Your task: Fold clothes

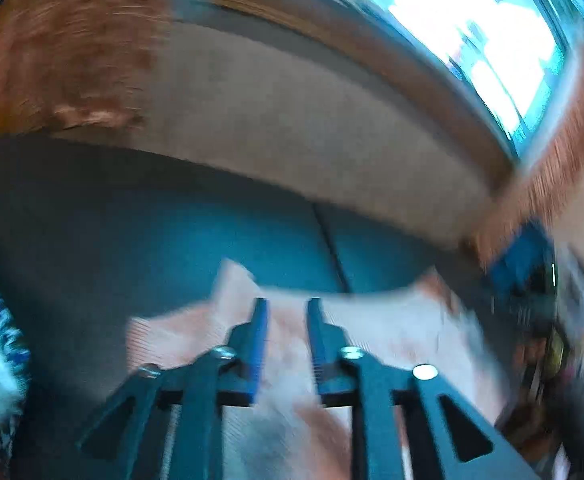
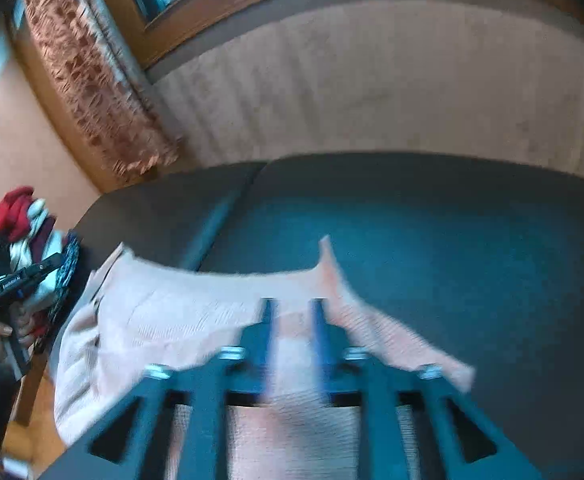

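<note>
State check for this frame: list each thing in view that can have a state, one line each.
pink garment: partly spread on the dark surface, far edge lifted, hanging off the near left side.
left gripper: jaws apart, cloth showing between them, not visibly pinched.
right gripper: jaws apart, above the cloth, no grip visible.
clothes pile: heaped, unfolded.
curtain: drawn to the side of the window.

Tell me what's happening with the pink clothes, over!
Left tongs open, right tongs open, both over pink garment. Garment spread on dark table, not yet folded. Clothes pile off to the side, nothing blocking.
</note>
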